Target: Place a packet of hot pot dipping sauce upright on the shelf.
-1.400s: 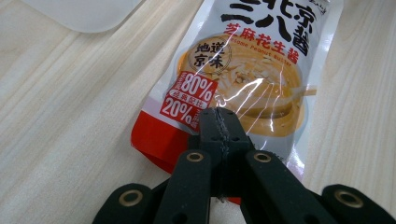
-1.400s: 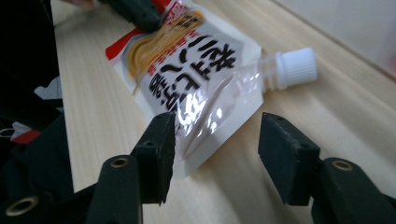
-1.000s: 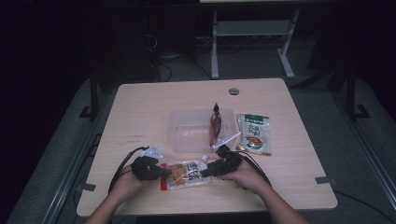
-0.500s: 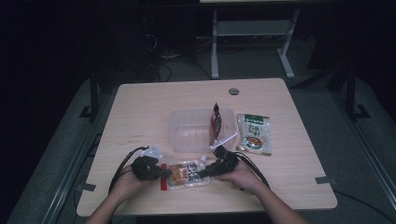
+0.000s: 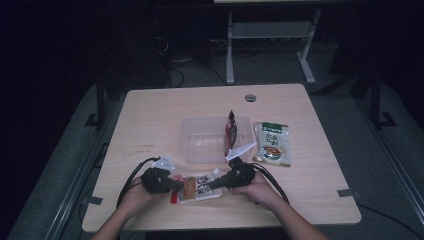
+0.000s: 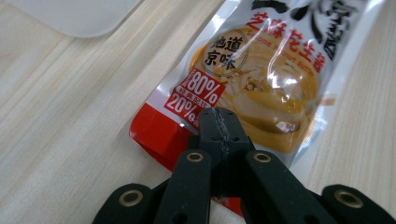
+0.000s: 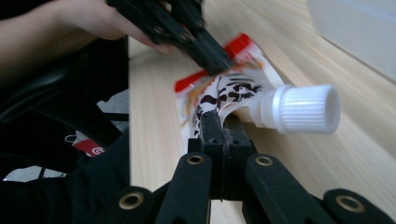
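The sauce pouch point(image 5: 196, 187) lies flat on the near part of the desk point(image 5: 150, 120), lengthwise from left to right between the two hands, with its red bottom edge toward the left and its white screw cap point(image 7: 306, 108) toward the right. The left hand-held gripper point(image 5: 172, 186) meets it from the left: in the left gripper view its jaws are pressed together on the pouch's red corner, with the printed picture of sauce just beyond the tips. The right hand-held gripper point(image 5: 216, 183) meets it from the right; its jaws have just been closing, and in the right gripper view they now stand clamped on the pouch's top edge just beside the spout, the cap sticking out to the right of the tips. In that same view the other gripper shows farther off, biting the far red end of the pouch. Just beyond the pouch, toward the middle of the desk, sits a clear plastic tray point(image 5: 202, 140) with a red packet point(image 5: 230, 131) standing on edge at its right side. To the right of the tray a green packet point(image 5: 271, 143) lies flat.
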Demonstrator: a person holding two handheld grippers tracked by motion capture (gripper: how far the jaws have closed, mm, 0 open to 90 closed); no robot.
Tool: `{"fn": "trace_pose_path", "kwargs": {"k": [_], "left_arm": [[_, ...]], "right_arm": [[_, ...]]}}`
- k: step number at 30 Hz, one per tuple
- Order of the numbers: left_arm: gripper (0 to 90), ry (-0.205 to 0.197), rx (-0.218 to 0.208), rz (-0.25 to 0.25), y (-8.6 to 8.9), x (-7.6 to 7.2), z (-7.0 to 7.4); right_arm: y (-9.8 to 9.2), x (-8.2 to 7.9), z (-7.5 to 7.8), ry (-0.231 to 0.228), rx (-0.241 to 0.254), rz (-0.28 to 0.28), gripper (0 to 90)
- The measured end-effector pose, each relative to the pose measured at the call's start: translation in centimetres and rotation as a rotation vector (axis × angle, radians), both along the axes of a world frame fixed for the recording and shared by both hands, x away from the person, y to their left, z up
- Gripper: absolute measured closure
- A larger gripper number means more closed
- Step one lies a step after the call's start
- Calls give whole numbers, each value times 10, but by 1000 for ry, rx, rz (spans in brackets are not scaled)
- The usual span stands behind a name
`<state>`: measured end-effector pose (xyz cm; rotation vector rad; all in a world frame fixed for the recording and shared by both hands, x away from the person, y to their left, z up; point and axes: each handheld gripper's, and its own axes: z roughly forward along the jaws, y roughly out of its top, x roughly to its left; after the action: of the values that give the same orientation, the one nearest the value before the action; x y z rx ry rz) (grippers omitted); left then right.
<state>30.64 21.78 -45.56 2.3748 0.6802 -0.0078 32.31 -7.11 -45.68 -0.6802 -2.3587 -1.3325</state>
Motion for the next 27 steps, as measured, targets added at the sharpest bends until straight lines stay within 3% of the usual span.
{"fn": "trace_pose_path", "kwargs": {"k": [7, 11, 16, 19, 27], "left_arm": [[899, -31, -35, 3, -3, -2, 6], [899, -53, -52, -22, -10, -4, 9], [899, -47, -84, -65, -20, -8, 11], [894, -64, -89, -81, -22, -10, 12], [688, -78, -113, -96, -9, -11, 21]], "right_arm": [[1, -6, 15, -39, 66, 17, 900], [-1, -7, 23, -46, 118, 14, 900], [-4, -8, 33, -59, 180, 11, 900], [-5, -9, 37, -74, 182, 8, 900], [-9, -11, 45, -95, 181, 0, 900]]}}
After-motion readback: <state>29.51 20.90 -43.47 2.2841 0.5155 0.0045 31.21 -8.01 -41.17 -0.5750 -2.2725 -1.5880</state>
